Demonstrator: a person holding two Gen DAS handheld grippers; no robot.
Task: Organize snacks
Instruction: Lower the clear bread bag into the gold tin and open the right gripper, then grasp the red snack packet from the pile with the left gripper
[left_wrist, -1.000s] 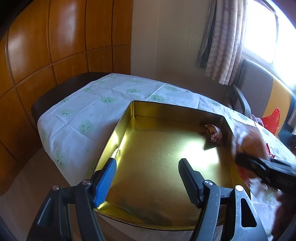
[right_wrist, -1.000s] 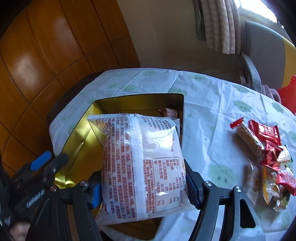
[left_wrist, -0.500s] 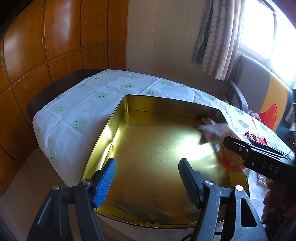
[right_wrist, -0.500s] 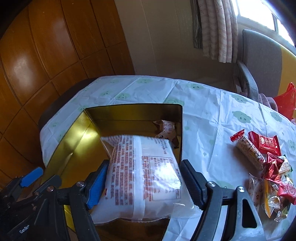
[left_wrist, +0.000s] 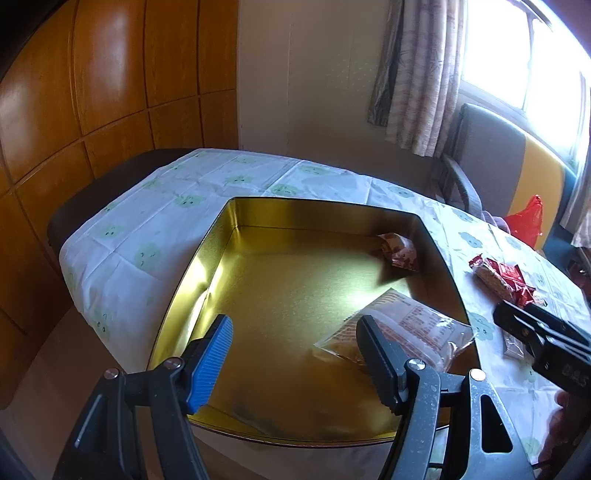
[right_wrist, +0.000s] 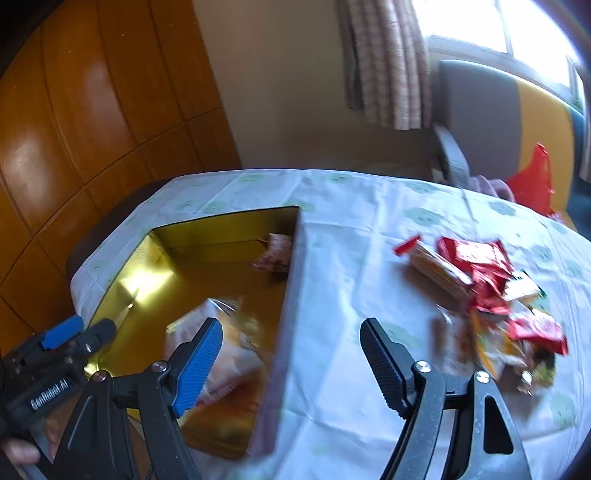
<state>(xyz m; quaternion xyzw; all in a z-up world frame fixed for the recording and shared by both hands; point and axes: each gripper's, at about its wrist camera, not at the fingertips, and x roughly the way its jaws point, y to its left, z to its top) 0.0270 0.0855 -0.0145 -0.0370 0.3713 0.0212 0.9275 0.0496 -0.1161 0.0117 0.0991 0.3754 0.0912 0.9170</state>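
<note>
- Left gripper (left_wrist: 295, 354): nearest the lens in the left wrist view, its tongs stand wide with nothing between them, hanging over the near part of the gold tin (left_wrist: 192, 280).
- Right gripper (right_wrist: 291, 354): tongs wide and empty, above the tin's right wall and the cloud-print tablecloth (right_wrist: 351, 266); this view is blurred.
- Clear snack bag (left_wrist: 399, 332): it lies flat on the tin floor near the near right corner, free of both grippers. It looks light, soft and crinkly, with slick film; a judgement only, but the contents may crush, so a pinch across a sealed edge or a gentle hold on the flat sides seems safest.
- Small wrapped snack (left_wrist: 400, 251): it rests in the tin's far right corner, well apart from the bag.
- Snack pile (right_wrist: 495, 295): red packets and a long bar lie loose on the cloth to the right of the tin, overlapping. They should be light and slippery; taking one by the middle of its body, topmost first, looks sensible.
- Chair (right_wrist: 480, 118) and curtain (right_wrist: 384, 62) stand beyond the table.
</note>
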